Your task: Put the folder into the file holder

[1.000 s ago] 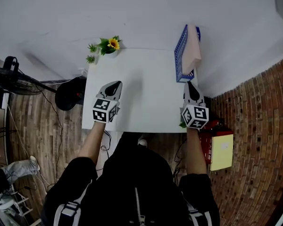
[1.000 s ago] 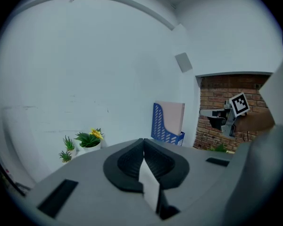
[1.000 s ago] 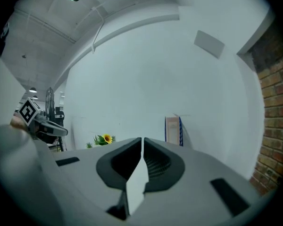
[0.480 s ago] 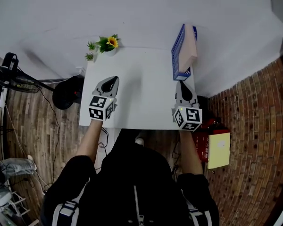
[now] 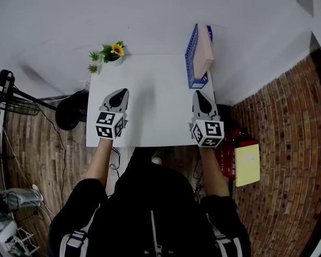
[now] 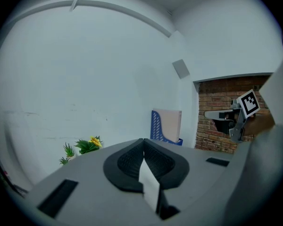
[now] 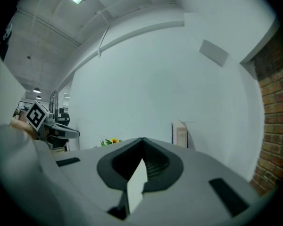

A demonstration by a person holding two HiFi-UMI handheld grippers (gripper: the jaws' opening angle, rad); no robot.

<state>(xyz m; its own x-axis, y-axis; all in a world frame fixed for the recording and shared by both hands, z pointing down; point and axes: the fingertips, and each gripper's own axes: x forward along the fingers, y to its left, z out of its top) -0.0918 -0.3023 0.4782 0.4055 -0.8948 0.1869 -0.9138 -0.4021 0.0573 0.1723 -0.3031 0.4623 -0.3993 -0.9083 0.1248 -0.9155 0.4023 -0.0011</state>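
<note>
Over the near edge of the white table point(image 5: 155, 111), the left gripper point(image 5: 119, 94) has its jaws together on nothing. The right gripper point(image 5: 199, 95), over the near right corner, has just finished closing its jaws, also on nothing. Just beyond it, at the far right corner, the pink folder point(image 5: 205, 55) stands upright inside the blue file holder point(image 5: 192, 52), as it did a second ago. The task looks complete, with both hands idle.
</note>
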